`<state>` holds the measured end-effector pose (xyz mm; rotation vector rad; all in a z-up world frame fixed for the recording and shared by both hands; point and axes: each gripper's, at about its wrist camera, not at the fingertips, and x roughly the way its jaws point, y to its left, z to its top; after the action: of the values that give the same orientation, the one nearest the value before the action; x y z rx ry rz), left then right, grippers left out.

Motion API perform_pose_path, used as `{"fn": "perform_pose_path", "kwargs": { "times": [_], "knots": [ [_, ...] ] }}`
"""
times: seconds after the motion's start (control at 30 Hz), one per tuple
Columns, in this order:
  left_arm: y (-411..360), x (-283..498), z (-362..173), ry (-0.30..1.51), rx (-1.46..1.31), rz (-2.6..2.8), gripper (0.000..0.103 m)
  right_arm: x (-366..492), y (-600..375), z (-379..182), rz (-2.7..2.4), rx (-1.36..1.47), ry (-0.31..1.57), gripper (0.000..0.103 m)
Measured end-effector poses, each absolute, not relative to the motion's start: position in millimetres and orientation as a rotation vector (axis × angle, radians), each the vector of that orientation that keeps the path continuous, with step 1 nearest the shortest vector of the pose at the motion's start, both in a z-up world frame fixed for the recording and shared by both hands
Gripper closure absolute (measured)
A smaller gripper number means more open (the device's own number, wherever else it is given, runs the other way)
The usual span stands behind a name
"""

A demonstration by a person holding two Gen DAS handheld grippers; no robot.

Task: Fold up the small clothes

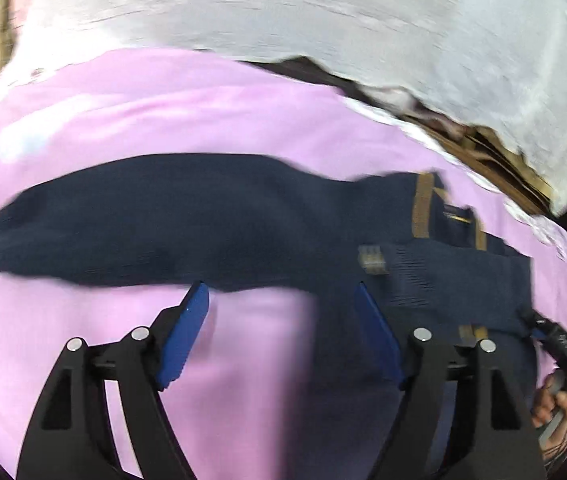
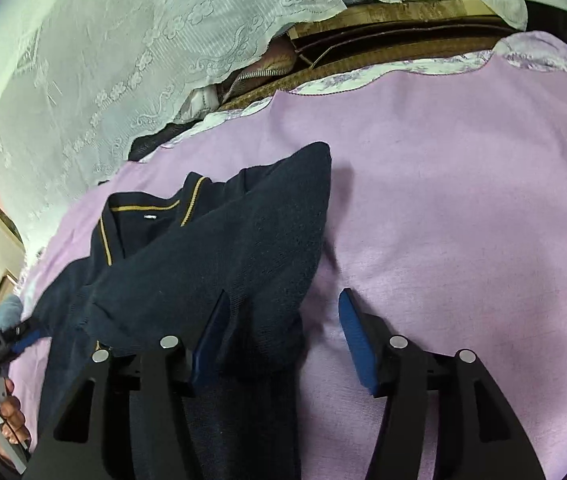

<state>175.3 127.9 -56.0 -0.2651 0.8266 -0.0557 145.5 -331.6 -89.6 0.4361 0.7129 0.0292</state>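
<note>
Left wrist view: left gripper (image 1: 281,300) in the foreground, blue pads spread wide apart, nothing between them, poised over the pink cloth (image 1: 163,120). Just past the tips lies the navy sweater (image 1: 203,216), one sleeve stretched out flat to the left, body bunched at right with tan trim stripes showing. Frame is motion-blurred. At far right edge, the other tool and the person's hand (image 1: 555,400) on it. Beyond the pink cloth, a white lace covering (image 1: 323,20).

Right wrist view: right gripper (image 2: 281,312), pads likewise well apart and gripping nothing; left pad rests over the sweater's (image 2: 243,240) folded-over sleeve, right pad over bare pink cloth (image 2: 463,200). Collar with yellow piping lies further back, left. Left gripper (image 2: 23,338) tip touches the garment edge at lower left. White lace (image 2: 103,60) and a brown wooden edge (image 2: 383,36) behind.
</note>
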Motion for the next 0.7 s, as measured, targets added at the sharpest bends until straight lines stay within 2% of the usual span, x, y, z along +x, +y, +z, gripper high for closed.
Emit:
{"fn": "perform_pose_path", "kwargs": {
  "times": [0.07,0.17,0.27,0.57,0.63,0.7],
  "knots": [
    [172.4,165.7,-64.9,0.846,-0.329,0.018,0.03,142.6,-335.3,-89.5,0.028,0.466,0.693,0.046],
    [222.5,155.3,-74.2,0.83,-0.551,-0.055,0.045,131.8,-344.5,-89.2,-0.003,0.526,0.649,0.046],
    [257.1,152.7,-77.7,0.786,-0.763,-0.089,0.045,115.0,-355.6,-90.5,-0.06,0.581,0.621,0.046],
    [294.5,180.6,-93.6,0.75,-0.926,0.0,0.049,83.0,-367.5,-98.9,-0.062,0.676,0.612,0.046],
    [297.4,185.4,-97.9,0.737,-0.931,0.041,0.056,83.4,-367.9,-99.2,-0.059,0.68,0.616,0.046],
    [299.8,185.9,-101.0,0.721,-0.922,0.068,0.068,83.9,-367.4,-99.0,-0.062,0.677,0.619,0.046]
  ]
}}
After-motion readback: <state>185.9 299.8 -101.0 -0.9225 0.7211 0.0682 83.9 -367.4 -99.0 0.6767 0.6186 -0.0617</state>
